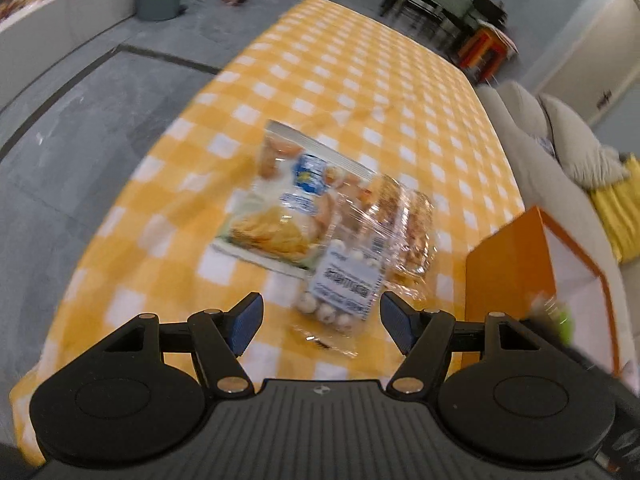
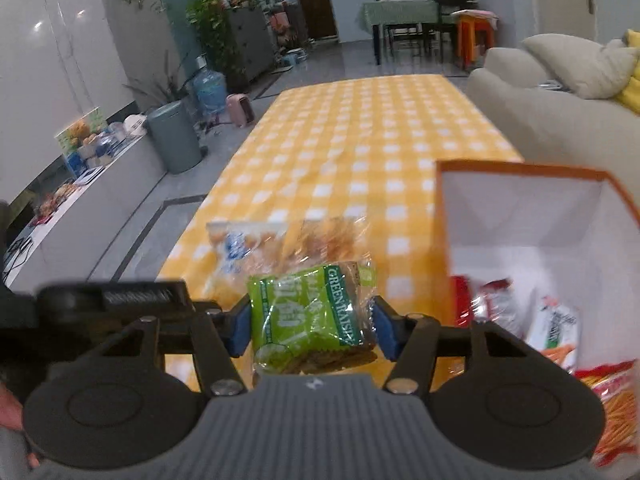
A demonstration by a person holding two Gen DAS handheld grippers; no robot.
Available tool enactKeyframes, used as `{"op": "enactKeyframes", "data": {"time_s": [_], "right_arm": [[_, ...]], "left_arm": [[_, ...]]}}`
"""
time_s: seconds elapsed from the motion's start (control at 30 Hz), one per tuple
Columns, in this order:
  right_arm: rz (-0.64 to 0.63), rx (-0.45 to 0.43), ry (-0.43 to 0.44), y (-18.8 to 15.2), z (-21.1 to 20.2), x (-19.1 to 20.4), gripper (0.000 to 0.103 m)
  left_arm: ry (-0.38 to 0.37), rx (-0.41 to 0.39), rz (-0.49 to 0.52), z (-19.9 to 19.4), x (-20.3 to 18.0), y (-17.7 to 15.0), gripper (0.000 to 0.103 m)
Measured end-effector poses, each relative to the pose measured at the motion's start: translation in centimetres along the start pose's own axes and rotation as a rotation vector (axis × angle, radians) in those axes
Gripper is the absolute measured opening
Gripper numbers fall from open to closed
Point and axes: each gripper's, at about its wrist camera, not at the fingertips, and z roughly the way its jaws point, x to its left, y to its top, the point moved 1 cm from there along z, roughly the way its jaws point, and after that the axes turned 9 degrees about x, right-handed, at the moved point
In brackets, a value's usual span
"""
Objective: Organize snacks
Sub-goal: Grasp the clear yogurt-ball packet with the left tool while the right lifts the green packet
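Observation:
My right gripper [image 2: 312, 324] is shut on a green raisin packet [image 2: 308, 316] and holds it above the table, just left of the orange box [image 2: 444, 216]. The box is white inside and holds several snack packets [image 2: 552, 328]. My left gripper [image 1: 320, 320] is open and empty, just above a clear bag of small white balls [image 1: 344, 288]. Beyond that bag lie a white and blue snack bag [image 1: 280, 200] and a clear pack of golden pastries [image 1: 404, 220]. The orange box [image 1: 508, 276] stands to the right in the left wrist view.
The table wears a yellow and white checked cloth [image 2: 360, 136]. A beige sofa [image 2: 552, 100] runs along its right side. A low white counter [image 2: 80, 200] and a grey bin [image 2: 174, 136] stand to the left across the grey floor.

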Motion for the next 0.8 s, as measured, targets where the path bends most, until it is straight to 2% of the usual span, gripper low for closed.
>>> {"op": "enactKeyframes", "data": {"time_s": [0.13,0.2,0.3,0.43,0.53,0.63,0.67,0.73,0.8], "right_arm": [[0.073,0.013,0.039,0.7,-0.2,-2.2,0.058],[0.103,0.029,0.07,1.0,-0.1,-3.1,0.058],[0.105,0.019,0.067,1.6,-0.1,-3.6,0.058],[0.075,0.013,0.04,2.0,0.0,-3.6,0.059],[0.061,0.021,0.04,2.0,0.4,-3.4,0.059],[0.06,0.029,0.046,2.2,0.6,-3.5,0.059],[0.06,0.028,0.045,2.3,0.6,-3.6,0.059],[0.059,0.028,0.041,2.3,0.6,-3.6,0.059],[0.061,0.029,0.038,2.3,0.7,-3.8,0.059]], "left_arm": [[0.072,-0.028,0.145,2.0,-2.9,-0.5,0.079],[0.1,-0.008,0.185,3.3,-3.6,-0.4,0.079],[0.109,0.037,0.188,4.8,-3.7,-0.1,0.079],[0.159,0.024,0.218,5.8,-3.8,0.1,0.084],[0.147,0.045,0.211,6.4,-3.7,0.3,0.086],[0.152,0.083,0.242,7.3,-3.8,0.0,0.088],[0.159,0.07,0.262,7.3,-4.0,-0.2,0.089],[0.192,0.069,0.287,7.5,-4.5,-0.5,0.089],[0.211,0.061,0.289,7.6,-4.9,-0.7,0.08]]}}
